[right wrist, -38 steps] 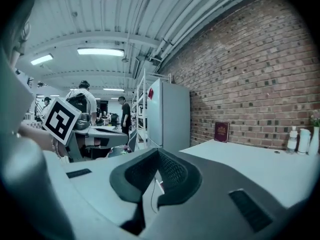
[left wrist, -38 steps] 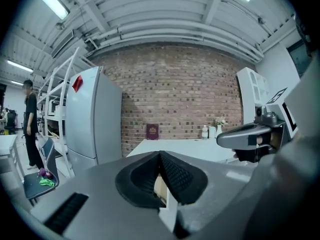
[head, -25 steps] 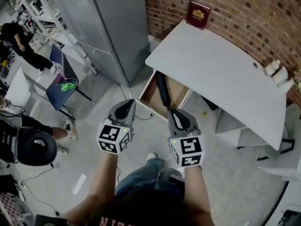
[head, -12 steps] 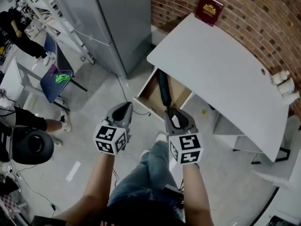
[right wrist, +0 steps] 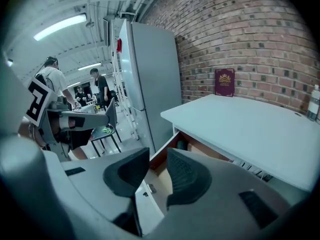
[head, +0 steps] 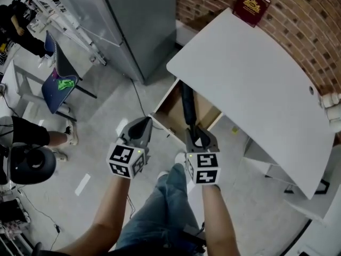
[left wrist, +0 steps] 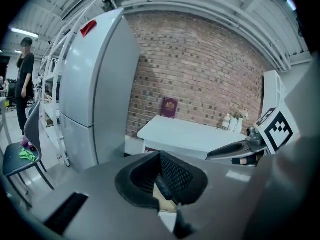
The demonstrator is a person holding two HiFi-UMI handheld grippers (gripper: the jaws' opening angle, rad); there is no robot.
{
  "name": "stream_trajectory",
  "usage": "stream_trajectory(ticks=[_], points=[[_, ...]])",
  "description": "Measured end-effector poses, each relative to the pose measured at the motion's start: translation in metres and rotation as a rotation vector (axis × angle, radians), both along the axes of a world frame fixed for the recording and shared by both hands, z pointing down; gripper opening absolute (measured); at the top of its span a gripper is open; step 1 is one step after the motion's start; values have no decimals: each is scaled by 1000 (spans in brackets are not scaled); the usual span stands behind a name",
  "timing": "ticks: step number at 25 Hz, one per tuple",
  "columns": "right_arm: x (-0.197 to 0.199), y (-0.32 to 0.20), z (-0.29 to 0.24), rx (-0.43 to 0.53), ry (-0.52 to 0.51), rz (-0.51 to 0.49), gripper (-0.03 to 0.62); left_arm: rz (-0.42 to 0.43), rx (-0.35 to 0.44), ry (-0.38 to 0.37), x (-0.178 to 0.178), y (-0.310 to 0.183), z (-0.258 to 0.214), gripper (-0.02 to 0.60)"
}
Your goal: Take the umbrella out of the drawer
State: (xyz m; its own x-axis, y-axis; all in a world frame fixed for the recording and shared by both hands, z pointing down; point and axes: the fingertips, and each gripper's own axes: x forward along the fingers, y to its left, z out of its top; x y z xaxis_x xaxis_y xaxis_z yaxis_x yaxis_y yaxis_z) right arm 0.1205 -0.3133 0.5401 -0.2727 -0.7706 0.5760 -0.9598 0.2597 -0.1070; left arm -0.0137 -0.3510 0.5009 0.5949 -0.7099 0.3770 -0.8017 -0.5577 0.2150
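A black folded umbrella (head: 187, 105) lies lengthwise in the open wooden drawer (head: 169, 111) under the left end of the white desk (head: 250, 73). My right gripper (head: 193, 131) hovers just in front of the drawer, over the umbrella's near end. Its jaws have just been opening and stand slightly apart with nothing between them. In the right gripper view that gripper (right wrist: 159, 156) points at the drawer (right wrist: 165, 148), where the umbrella's dark end (right wrist: 181, 145) shows. My left gripper (head: 146, 122) hangs left of the drawer's front corner. In its own view its pads (left wrist: 160, 156) meet at the tips, empty.
A tall grey fridge (head: 138, 25) stands left of the desk against the brick wall. A red book (head: 251, 5) leans at the desk's back edge, with small bottles (head: 331, 103) at the far right. A blue chair (head: 56, 79) and a seated person (head: 26, 161) are at the left.
Both grippers have sunk and come closer to the drawer front. The right one now reaches over the umbrella's near end, and the desk fills more of the head view.
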Motion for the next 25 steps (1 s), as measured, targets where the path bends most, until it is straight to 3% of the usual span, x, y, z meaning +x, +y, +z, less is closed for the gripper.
stream_trajectory(ticks=[17,25], points=[[20,-59,142,-108,31,24,165,14,-51,-28,20,-37,104,-2],[27,-96,192,-161,61,52,244,20,-86,-34,20,-47,139,-3]])
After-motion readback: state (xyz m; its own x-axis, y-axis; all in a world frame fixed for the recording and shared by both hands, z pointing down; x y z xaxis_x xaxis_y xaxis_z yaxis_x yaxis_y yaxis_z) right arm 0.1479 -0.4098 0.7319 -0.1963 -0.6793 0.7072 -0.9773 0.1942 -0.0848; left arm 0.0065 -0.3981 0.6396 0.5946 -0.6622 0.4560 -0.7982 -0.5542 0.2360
